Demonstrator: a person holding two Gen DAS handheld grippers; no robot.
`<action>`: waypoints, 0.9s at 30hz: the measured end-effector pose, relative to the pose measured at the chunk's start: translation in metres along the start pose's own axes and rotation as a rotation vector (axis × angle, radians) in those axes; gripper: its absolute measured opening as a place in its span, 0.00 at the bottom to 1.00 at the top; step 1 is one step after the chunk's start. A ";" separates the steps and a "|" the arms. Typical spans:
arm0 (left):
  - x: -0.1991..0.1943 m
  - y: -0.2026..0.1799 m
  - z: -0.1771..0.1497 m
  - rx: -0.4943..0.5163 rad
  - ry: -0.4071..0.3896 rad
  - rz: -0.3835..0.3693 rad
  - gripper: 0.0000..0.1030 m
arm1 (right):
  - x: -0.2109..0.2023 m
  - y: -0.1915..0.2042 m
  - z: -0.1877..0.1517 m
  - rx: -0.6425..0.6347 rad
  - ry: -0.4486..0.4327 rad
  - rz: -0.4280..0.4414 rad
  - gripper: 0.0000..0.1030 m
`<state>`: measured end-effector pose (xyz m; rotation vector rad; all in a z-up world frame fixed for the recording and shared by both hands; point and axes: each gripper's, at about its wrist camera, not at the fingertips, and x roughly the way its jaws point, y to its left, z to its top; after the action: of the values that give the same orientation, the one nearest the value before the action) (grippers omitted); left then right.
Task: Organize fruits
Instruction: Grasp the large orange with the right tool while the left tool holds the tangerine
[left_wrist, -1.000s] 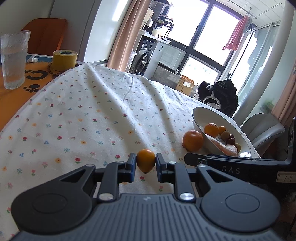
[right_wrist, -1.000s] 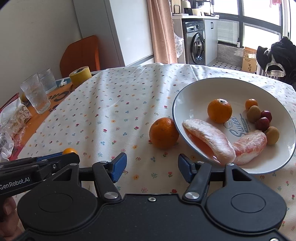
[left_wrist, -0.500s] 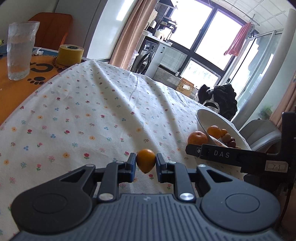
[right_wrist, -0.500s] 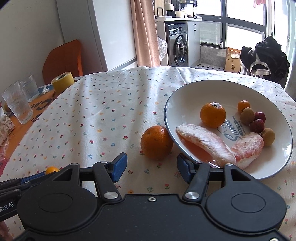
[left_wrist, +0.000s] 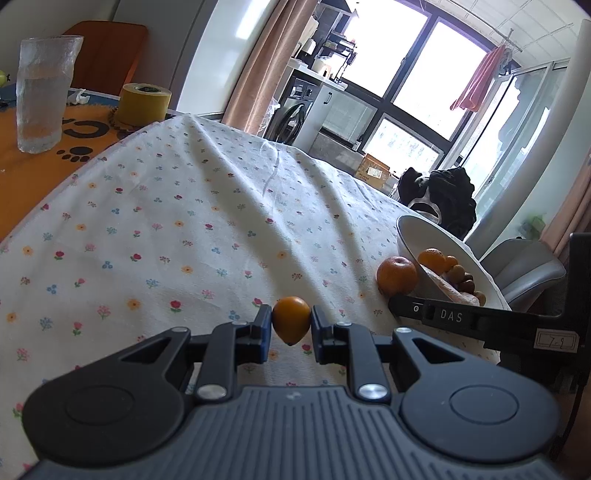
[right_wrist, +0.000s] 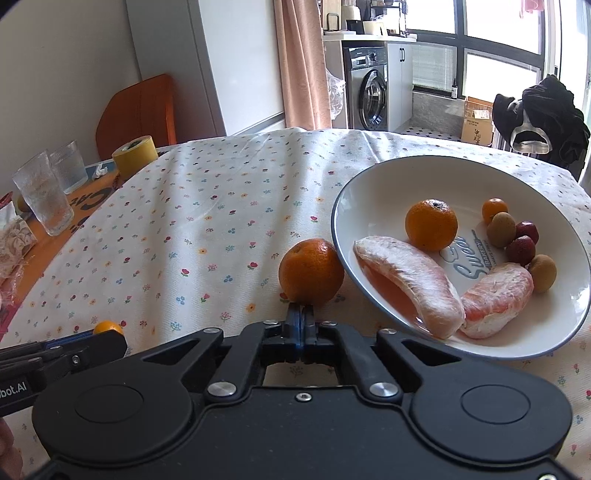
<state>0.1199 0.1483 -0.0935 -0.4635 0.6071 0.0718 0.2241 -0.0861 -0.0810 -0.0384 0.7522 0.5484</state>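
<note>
Your left claw (left_wrist: 291, 325) grips a kumquat (left_wrist: 291, 319) above the desk, the plate (left_wrist: 410, 236) lying at right of frame beyond the loose orange (left_wrist: 396, 276), while your empty, clenched right claw (right_wrist: 301, 318) sits nearer that orange.

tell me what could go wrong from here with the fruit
The left gripper pinches the small orange fruit only at its sides; it might slip out and roll across the tablecloth. The shut right gripper sits right behind the loose orange, which rests against the plate; a nudge could push it away.
</note>
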 end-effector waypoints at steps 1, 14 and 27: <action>0.000 -0.001 0.000 0.002 0.000 0.000 0.20 | -0.001 0.000 -0.001 0.003 0.002 0.002 0.00; -0.001 -0.001 0.000 -0.001 -0.001 -0.001 0.20 | 0.003 0.002 0.006 0.142 -0.026 0.007 0.51; -0.005 0.008 -0.001 -0.034 -0.010 -0.008 0.20 | 0.013 0.011 0.015 0.247 -0.068 -0.125 0.47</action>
<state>0.1137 0.1555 -0.0953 -0.4980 0.5952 0.0772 0.2358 -0.0673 -0.0766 0.1606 0.7410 0.3331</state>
